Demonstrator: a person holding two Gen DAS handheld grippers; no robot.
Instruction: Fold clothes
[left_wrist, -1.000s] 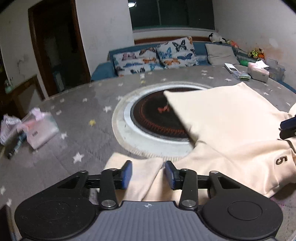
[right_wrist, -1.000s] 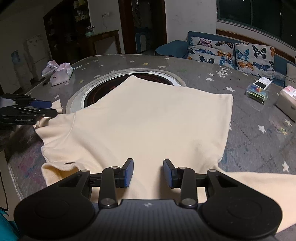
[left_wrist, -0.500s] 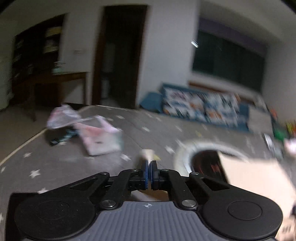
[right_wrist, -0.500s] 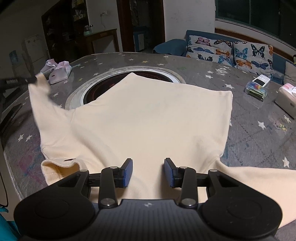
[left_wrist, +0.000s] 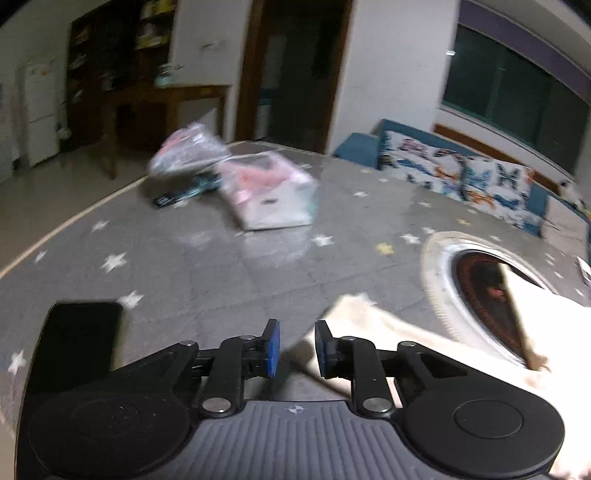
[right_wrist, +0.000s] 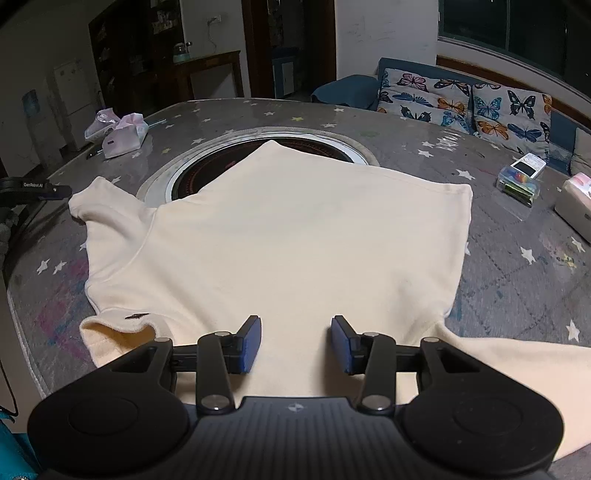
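One cream shirt (right_wrist: 295, 236) (flat) beside pink tissue pack (right_wrist: 123, 138)

Landmark: round burner ring (right_wrist: 258, 155) at table centre. Cream shirt (right_wrist: 295, 240) covers its near side. Tissue pack (right_wrist: 122, 138) far left of ring; boxes (right_wrist: 521, 179) far right. Grey tabletop (right_wrist: 517, 266) between lies open.

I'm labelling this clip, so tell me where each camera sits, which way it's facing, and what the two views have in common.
Left wrist: sits on the left gripper, low over the table, facing the tissue pack and doorway; its own open fingers show, nothing between them.
Right wrist: sits on the right gripper, looking across the cream sweatshirt toward the butterfly cushions; its open fingers show.
Shared: sweatshirt, round inset hotplate, tissue pack, cushions; the left gripper appears at the right view's left edge.
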